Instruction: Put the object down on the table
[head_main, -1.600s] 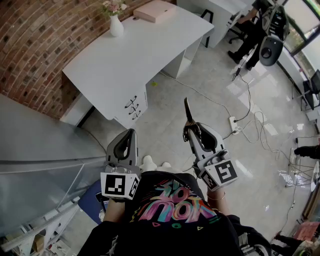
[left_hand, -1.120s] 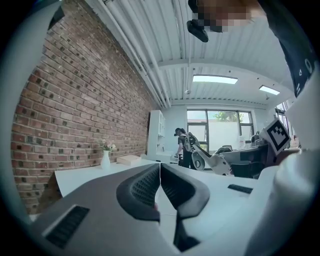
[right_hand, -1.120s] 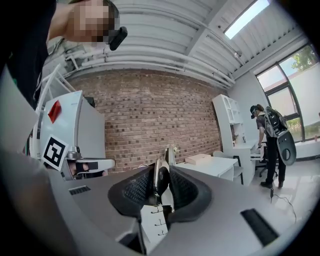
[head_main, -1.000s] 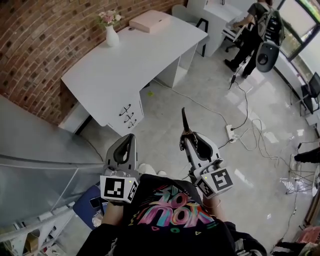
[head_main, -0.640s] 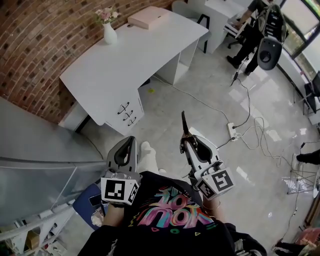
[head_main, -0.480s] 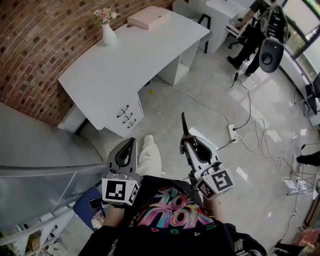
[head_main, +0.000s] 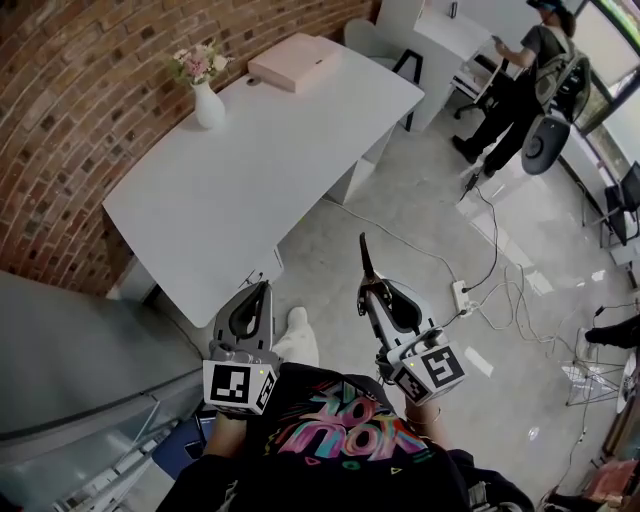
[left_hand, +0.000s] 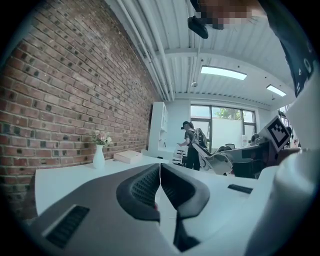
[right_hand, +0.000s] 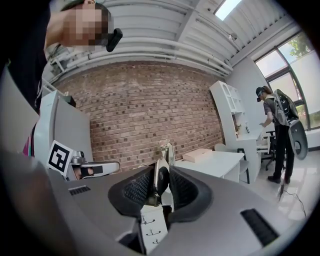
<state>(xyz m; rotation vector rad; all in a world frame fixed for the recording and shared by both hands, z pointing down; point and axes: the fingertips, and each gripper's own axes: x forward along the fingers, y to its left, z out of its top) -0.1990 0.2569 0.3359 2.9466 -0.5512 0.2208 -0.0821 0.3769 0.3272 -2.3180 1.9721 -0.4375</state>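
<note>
A thin dark blade-like tool (head_main: 366, 260) sticks forward and up from my right gripper (head_main: 368, 292), which is shut on its lower end. In the right gripper view the tool (right_hand: 161, 176) sits upright between the ribbed pads, its tip above them. My left gripper (head_main: 262, 288) is shut with nothing in it; in the left gripper view (left_hand: 160, 175) its pads meet in a thin line. Both grippers hang in the air just short of the near corner of the white table (head_main: 270, 140), which also lies ahead in the left gripper view (left_hand: 60, 177).
A white vase with flowers (head_main: 207, 98) and a flat pink box (head_main: 296, 62) stand on the table's far side by the brick wall. A person with a backpack (head_main: 528, 78) stands at a far desk. A power strip (head_main: 464, 296) and cables lie on the floor at right.
Both grippers have been carried forward toward the table, whose near corner is now just in front of them. The right gripper's hold on the tool is unchanged.
</note>
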